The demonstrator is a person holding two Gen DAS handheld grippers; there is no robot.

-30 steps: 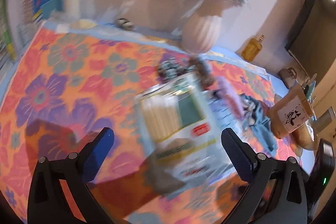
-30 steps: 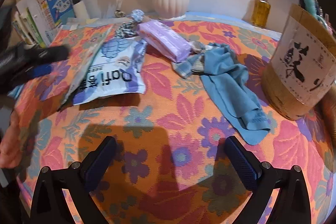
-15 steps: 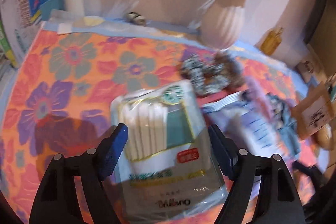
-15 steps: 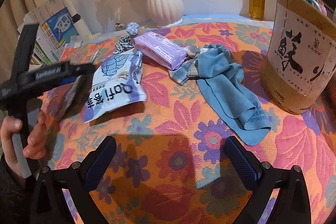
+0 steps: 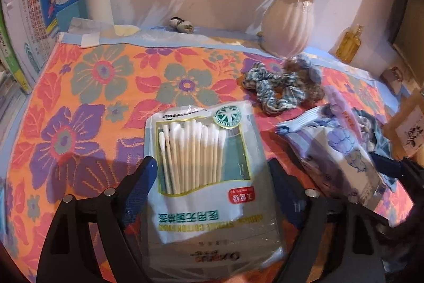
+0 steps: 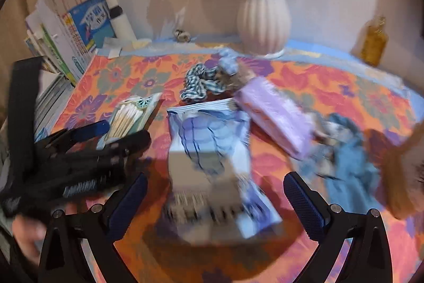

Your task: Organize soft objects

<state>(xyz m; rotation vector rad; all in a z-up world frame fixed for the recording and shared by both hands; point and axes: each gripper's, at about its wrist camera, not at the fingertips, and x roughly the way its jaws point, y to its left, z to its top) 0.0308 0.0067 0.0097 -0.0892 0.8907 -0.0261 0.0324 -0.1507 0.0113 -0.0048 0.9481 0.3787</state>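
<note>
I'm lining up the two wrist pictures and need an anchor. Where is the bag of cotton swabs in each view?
Left wrist: the bag of cotton swabs fills the lower centre, between the left gripper's fingers.
Right wrist: same bag at left of centre, small, beside the blue-and-white pack.
Shared landmark: the white ribbed vase at the back wall.

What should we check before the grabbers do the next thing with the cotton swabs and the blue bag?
1. Cotton swab pack lies between the left gripper fingers: ok. They have just been opening a little.
2. Those fingers press on the pack: cannot tell.
3. Right gripper open and empty: ok.
4. Blue-and-white pouch straight ahead of the right gripper: ok, though its view is blurred.
5. Pouch free of the purple pack beside it: cannot tell, too blurred.
6. Grippers clear of each other: cannot tell, they are close.
</note>
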